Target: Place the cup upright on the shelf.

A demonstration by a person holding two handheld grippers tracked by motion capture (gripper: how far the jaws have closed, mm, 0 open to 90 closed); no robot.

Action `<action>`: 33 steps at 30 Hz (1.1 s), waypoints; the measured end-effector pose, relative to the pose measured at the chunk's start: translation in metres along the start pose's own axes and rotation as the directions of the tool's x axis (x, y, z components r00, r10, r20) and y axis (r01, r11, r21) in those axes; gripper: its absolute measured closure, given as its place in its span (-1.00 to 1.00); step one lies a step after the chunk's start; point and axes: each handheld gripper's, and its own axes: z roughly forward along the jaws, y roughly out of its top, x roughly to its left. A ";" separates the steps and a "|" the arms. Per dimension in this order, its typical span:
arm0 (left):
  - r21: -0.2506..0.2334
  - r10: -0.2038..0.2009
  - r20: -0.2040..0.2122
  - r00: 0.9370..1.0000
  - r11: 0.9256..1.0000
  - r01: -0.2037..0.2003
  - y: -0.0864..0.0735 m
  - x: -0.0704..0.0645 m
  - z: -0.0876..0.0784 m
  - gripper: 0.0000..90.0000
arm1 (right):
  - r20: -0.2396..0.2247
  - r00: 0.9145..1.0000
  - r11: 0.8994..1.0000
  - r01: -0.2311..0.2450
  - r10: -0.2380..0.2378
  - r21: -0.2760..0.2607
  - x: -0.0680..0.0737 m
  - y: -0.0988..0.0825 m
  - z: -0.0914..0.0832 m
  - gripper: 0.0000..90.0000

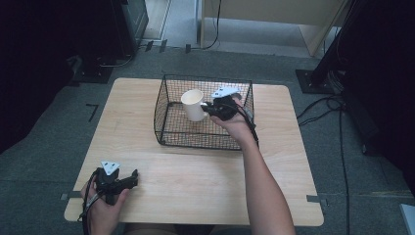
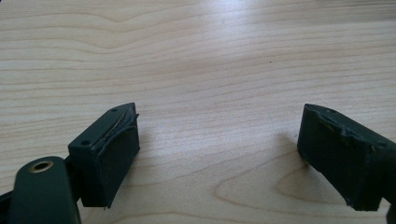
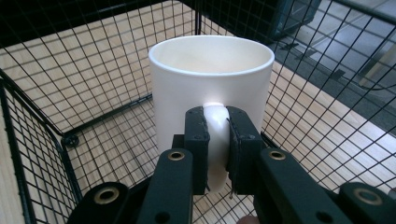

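Status: placement of mug (image 1: 194, 105) into wire basket (image 1: 166, 128) in hand, judged near its end. Mug already inside the basket walls, upright, mouth up. Contact between mug base and basket floor not determinable from these views. Remaining, by judgement: lower until seated, release the handle, withdraw the claw over the basket rim.

Right claw (image 3: 217, 140): clamped on the mug handle (image 3: 215, 122), one black jaw on each side of the white loop, seen along the jaws in the right gripper view. Located inside the basket in the high view (image 1: 211, 108), reaching in from the right side, forearm crossing the near rim.

Left claw (image 2: 219, 154): jaws wide apart, nothing between them, bare wood grain beneath. Located at the near left corner of the worktop (image 1: 205, 181) in the high view (image 1: 128, 179), well apart from the basket, resting low over the surface.

Container check:
- Basket: black wire mesh, open top, standing on the far half of the worktop. Contents: the mug. No other item visible through the mesh floor.
- Mug: white, interior appears empty as far as the right gripper view shows past its rim; bottom not visible.

Caution, by judgement: thin handle grip allows swing of the mug; keep upright during descent and avoid catching the claw on the mesh wall at withdrawal.
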 end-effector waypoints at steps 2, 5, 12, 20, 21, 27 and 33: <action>0.001 0.001 0.001 1.000 1.000 -0.001 0.000 0.000 0.000 -0.71 | 0.001 1.000 1.000 -0.003 0.003 0.008 0.000 -0.001 0.001 0.80; 0.001 0.001 0.001 1.000 1.000 -0.001 0.000 0.000 0.000 -0.71 | 0.011 1.000 1.000 0.005 -0.005 0.029 -0.001 -0.003 0.005 0.80; 0.002 0.001 0.000 1.000 1.000 -0.001 0.000 0.000 0.000 -0.71 | 0.017 1.000 0.998 0.011 -0.012 0.064 -0.002 -0.006 0.010 0.79; 0.001 0.001 0.000 1.000 1.000 -0.001 0.000 0.000 0.000 -0.71 | 0.019 1.000 0.996 0.009 -0.011 0.085 -0.003 -0.009 0.012 0.79; 0.001 0.001 0.000 1.000 1.000 -0.001 0.000 0.000 0.000 -0.71 | 0.024 1.000 0.995 0.012 -0.014 0.097 -0.003 -0.010 0.012 0.79; 0.001 0.000 0.000 1.000 1.000 0.000 0.000 0.000 0.000 -0.71 | 0.054 0.998 0.986 0.019 -0.028 0.169 -0.004 -0.014 0.013 0.79; 0.001 0.000 0.001 1.000 1.000 0.000 0.000 0.000 0.000 -0.71 | 0.067 0.997 0.979 0.026 -0.040 0.203 -0.003 -0.016 0.016 0.78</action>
